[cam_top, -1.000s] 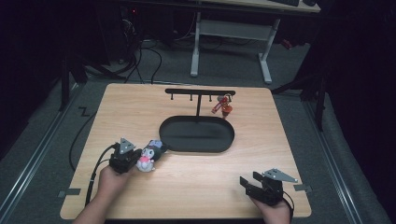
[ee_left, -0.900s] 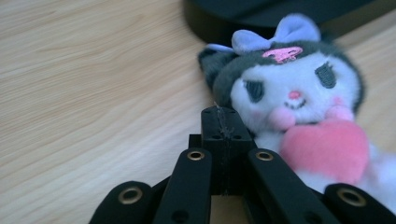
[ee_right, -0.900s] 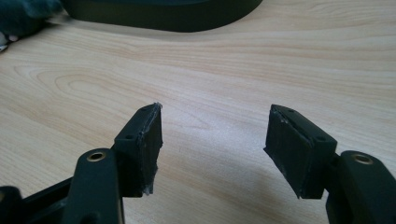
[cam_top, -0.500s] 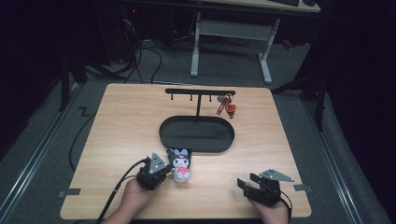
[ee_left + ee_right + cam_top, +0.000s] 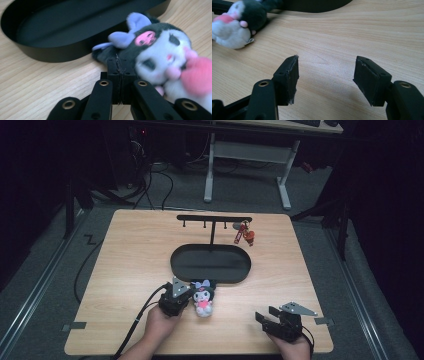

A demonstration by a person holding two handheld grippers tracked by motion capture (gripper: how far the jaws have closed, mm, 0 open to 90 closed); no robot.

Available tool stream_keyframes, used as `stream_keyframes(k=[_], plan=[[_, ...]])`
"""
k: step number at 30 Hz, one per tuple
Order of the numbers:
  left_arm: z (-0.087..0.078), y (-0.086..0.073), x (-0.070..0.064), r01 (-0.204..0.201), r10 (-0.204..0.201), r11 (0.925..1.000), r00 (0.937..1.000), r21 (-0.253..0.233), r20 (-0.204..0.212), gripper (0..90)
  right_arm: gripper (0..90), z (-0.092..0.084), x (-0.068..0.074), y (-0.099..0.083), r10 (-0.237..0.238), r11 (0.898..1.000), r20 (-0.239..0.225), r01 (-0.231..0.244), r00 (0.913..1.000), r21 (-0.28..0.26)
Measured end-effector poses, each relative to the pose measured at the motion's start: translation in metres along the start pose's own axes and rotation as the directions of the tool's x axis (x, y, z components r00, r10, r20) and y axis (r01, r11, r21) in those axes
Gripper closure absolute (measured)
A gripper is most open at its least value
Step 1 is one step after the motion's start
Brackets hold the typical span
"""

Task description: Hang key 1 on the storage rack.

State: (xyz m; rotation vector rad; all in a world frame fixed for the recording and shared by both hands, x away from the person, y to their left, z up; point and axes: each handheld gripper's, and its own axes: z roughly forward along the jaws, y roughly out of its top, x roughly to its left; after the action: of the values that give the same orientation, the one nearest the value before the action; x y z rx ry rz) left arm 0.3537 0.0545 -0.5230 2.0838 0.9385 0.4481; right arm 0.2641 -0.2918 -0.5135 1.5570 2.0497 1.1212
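Fuzzy plush toy (image 5: 203,300) beside smooth oval black tray (image 5: 211,265), woodgrain table (image 5: 125,270).

A wooden table (image 5: 125,270) stood on a grey carpeted floor (image 5: 45,265). Beyond its far edge stood the white legs of another desk (image 5: 245,157), with dark cables (image 5: 150,175) trailing on the carpet beside them. Two small strips of grey tape (image 5: 74,326) marked the near corners of the table. The room around it was dark.
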Motion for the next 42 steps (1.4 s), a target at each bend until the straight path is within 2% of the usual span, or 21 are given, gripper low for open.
stream_keyframes(k=[3, 6, 9, 12, 15, 20, 22, 24, 26, 29, 32, 34, 37, 39, 40, 41, 42], plan=[[0.005, -0.001, -0.012, -0.021, 0.02, 0.9997, 0.9988, 0.016, 0.045, 89.5, 36.8, -0.001, 0.001, 0.0, 0.002, 1.0, -0.002, -0.002, 1.0, -0.001], [0.009, 0.002, -0.03, -0.044, 0.043, 0.999, 0.9945, 0.01, 0.096, 89.5, 36.8, 0.0, 0.0, 0.0, 0.004, 1.0, -0.001, -0.004, 1.0, 0.001], [0.012, 0.008, -0.052, -0.084, 0.083, 0.9965, 0.9853, 0.002, 0.15, 89.4, 36.7, -0.001, 0.0, 0.0, 0.002, 1.0, 0.002, -0.002, 1.0, 0.0], [0.012, 0.012, -0.07, -0.104, 0.104, 0.9945, 0.9753, -0.01, 0.195, 88.7, 36.8, -0.002, -0.001, 0.0, 0.009, 1.0, 0.007, -0.009, 0.9999, -0.006], [0.006, 0.011, -0.075, -0.11, 0.112, 0.9937, 0.9708, -0.02, 0.212, 87.6, 36.8, -0.003, -0.003, 0.0, 0.023, 1.0, 0.009, -0.023, 0.9997, -0.009], [-0.001, 0.002, -0.082, -0.144, 0.143, 0.9895, 0.9549, -0.017, 0.26, 86.8, 37.0, -0.003, -0.004, -0.001, 0.023, 1.0, 0.011, -0.023, 0.9997, -0.009], [0.001, 0.002, -0.087, -0.142, 0.143, 0.9896, 0.9483, -0.023, 0.284, 86.9, 37.0, -0.003, -0.004, -0.001, 0.021, 1.0, 0.012, -0.021, 0.9997, -0.005], [0.002, 0.002, -0.09, -0.148, 0.148, 0.9888, 0.9448, -0.022, 0.293, 86.8, 37.0, -0.003, -0.003, -0.001, 0.024, 1.0, 0.012, -0.024, 0.9996, -0.006], [0.002, 0.0, -0.09, -0.149, 0.148, 0.9887, 0.9442, -0.022, 0.294, 85.6, 37.0, -0.004, -0.003, -0.001, 0.027, 1.0, 0.015, -0.027, 0.9995, -0.011], [-0.006, -0.004, -0.078, -0.147, 0.152, 0.9883, 0.9483, -0.04, 0.279, 80.3, 37.0, -0.004, -0.004, -0.001, 0.017, 1.0, 0.018, -0.017, 0.9997, -0.013], [-0.019, -0.009, -0.055, -0.138, 0.149, 0.9885, 0.9626, -0.062, 0.226, 70.3, 37.0, -0.003, -0.006, -0.002, 0.027, 1.0, 0.021, -0.027, 0.9994, -0.009], [-0.031, -0.011, -0.031, -0.144, 0.153, 0.9875, 0.9743, -0.065, 0.166, 65.1, 37.0, -0.003, -0.007, -0.002, 0.028, 1.0, 0.025, -0.028, 0.9993, -0.009], [-0.047, -0.016, 0.001, -0.154, 0.159, 0.9859, 0.9841, -0.065, 0.079, 59.0, 37.0, -0.003, -0.007, -0.002, 0.031, 0.999, 0.032, -0.031, 0.999, -0.01], [-0.06, -0.02, 0.03, -0.146, 0.148, 0.9872, 0.9889, -0.063, 0.017, 55.1, 37.4, -0.003, -0.007, -0.002, 0.03, 0.999, 0.039, -0.029, 0.9988, -0.016], [-0.063, -0.022, 0.04, -0.144, 0.144, 0.9877, 0.9895, -0.059, -0.002, 53.5, 37.4, -0.004, -0.007, -0.002, 0.03, 0.999, 0.043, -0.03, 0.9986, -0.016], [-0.068, -0.026, 0.055, -0.137, 0.135, 0.9895, 0.9903, -0.046, -0.031, 52.7, 37.4, -0.004, -0.007, -0.002, 0.029, 1.0, 0.047, -0.028, 0.9985, -0.014], [-0.07, -0.028, 0.063, -0.127, 0.125, 0.9909, 0.9909, -0.043, -0.049, 51.4, 37.3, -0.003, -0.007, -0.002, 0.024, 1.0, 0.051, -0.023, 0.9984, -0.016]])
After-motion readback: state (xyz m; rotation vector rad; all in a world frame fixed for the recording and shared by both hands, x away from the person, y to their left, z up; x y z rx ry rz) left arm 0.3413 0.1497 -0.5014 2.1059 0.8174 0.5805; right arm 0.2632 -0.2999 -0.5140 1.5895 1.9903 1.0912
